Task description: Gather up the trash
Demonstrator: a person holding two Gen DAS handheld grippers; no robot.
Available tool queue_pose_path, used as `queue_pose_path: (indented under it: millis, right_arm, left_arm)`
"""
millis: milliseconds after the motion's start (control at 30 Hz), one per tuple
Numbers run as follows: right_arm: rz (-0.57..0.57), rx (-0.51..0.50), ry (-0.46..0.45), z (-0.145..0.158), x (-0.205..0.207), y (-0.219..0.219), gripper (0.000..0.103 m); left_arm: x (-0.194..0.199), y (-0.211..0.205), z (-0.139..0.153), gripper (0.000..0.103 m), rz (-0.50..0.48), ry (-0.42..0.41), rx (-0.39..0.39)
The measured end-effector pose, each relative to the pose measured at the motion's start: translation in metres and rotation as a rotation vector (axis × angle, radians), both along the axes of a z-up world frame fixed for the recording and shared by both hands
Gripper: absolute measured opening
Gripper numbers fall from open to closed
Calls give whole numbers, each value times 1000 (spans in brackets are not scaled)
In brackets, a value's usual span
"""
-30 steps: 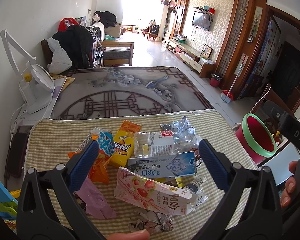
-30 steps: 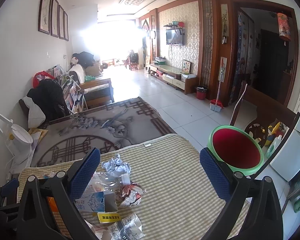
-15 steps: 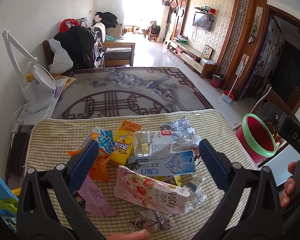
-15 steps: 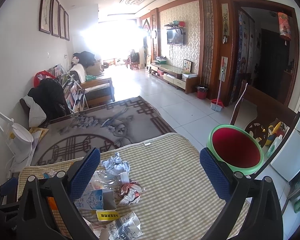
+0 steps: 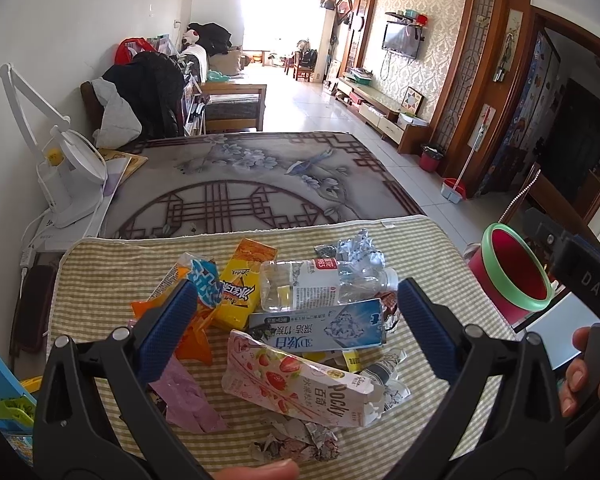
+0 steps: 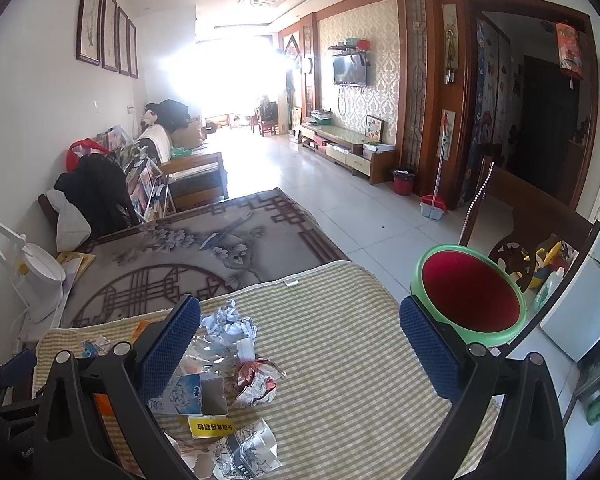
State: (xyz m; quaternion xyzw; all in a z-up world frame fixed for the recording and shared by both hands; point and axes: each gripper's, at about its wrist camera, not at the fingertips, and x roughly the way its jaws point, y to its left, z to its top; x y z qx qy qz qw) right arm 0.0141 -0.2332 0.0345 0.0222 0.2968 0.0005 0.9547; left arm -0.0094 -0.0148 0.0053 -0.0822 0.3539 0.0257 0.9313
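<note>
- Almost nothing has been moved since a second ago; both views are only slightly shifted.
- The checked table mat (image 5: 100,280) is used as the sorting surface.
- The red bin (image 6: 470,294) is kept at three o'clock, within reach for drops.
- The trash pile (image 5: 300,320) is framed centrally, the Pocky box (image 5: 300,384) nearest.
- The left gripper (image 5: 292,308) is held wide, empty, above it.
- The right gripper (image 6: 300,328) is spread wide, empty.

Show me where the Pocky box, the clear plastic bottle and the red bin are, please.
Pocky box (image 5: 300,384), left wrist view, on its pink strawberry-printed face.
Clear plastic bottle (image 5: 324,286), left wrist view, on its white label.
Red bin (image 6: 470,300), right wrist view, on its red inner wall.
</note>
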Motion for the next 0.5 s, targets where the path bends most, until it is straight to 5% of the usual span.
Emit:
queue_pose_path:
  millis: [500]
  right_arm:
    - [42,-7,67,-20,11,10,96]
  left_arm:
    - [3,53,-13,98,131,33,-39]
